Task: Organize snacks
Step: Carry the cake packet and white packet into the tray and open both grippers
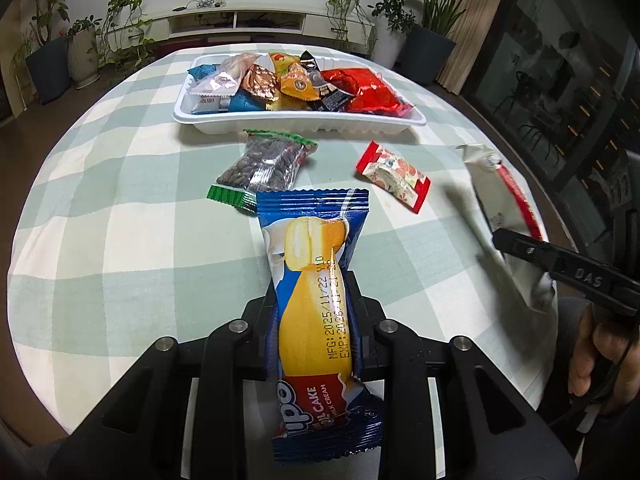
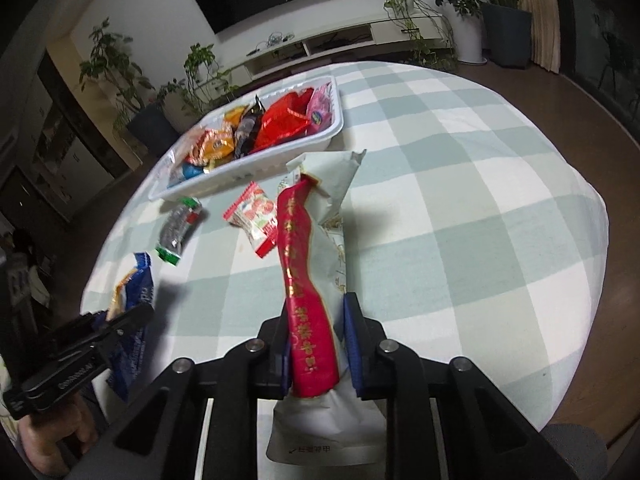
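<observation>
My left gripper [image 1: 314, 300] is shut on a blue and yellow roll cake packet [image 1: 316, 264], held lengthwise above the checked tablecloth. My right gripper [image 2: 316, 340] is shut on a long white packet with a red band [image 2: 310, 272]; the same packet [image 1: 500, 208] shows at the right of the left wrist view. A white tray [image 1: 300, 122] full of wrapped snacks sits at the far side of the table. In front of it lie a clear packet of dark beans with green ends [image 1: 266, 168] and a small red and white sweet packet [image 1: 394, 176].
The round table [image 1: 120, 220] wears a green and white checked cloth. A hand [image 1: 600, 352] grips the right tool's handle at the right edge. Potted plants [image 1: 44, 64], a low white cabinet [image 1: 240, 20] and a wall screen stand beyond the table.
</observation>
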Demonstrator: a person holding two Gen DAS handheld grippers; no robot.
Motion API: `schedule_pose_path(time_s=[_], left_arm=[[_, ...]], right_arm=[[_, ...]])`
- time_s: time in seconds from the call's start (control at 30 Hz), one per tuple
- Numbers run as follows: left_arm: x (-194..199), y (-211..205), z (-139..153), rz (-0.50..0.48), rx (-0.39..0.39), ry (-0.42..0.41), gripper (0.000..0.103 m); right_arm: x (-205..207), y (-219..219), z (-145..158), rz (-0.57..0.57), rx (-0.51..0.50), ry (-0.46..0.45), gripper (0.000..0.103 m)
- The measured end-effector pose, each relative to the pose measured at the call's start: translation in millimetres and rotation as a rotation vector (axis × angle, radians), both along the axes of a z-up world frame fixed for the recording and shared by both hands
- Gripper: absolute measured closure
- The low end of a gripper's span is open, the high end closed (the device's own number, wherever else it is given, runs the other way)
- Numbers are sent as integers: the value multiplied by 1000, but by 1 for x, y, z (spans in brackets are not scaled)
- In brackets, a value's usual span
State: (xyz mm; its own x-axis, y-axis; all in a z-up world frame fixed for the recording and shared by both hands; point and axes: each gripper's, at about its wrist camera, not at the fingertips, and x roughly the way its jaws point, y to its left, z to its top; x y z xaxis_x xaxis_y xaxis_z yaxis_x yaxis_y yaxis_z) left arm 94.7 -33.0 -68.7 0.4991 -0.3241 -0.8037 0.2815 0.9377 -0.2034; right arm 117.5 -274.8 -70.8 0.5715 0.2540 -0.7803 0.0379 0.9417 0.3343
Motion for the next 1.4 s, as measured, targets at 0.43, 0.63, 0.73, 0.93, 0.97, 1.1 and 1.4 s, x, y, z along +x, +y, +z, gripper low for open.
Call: schedule_pose_path(time_s=[0.43,0.63,0.73,0.93,0.97,1.1,1.4], left_arm=[[54,41,60,76,-55,-82,78],[113,43,94,92,-41,-143,78],[149,39,102,99,-48,-158,78],[217,21,82,83,-21,-141,78],[226,18,76,80,-19,-134,78],[253,5,52,62,-19,-110,78],[276,-15,14,35,-20,-96,76]], right_arm=[[30,-34,43,-25,108,-95,80],[79,-25,70,14,120,-141,80],[112,-17,77,38,136,-134,80],[184,18,69,98,117,-86,80],[195,23,64,103,114,-70,80],[224,39,49,122,97,-36,80],[255,68,12,169,-2,37,80]])
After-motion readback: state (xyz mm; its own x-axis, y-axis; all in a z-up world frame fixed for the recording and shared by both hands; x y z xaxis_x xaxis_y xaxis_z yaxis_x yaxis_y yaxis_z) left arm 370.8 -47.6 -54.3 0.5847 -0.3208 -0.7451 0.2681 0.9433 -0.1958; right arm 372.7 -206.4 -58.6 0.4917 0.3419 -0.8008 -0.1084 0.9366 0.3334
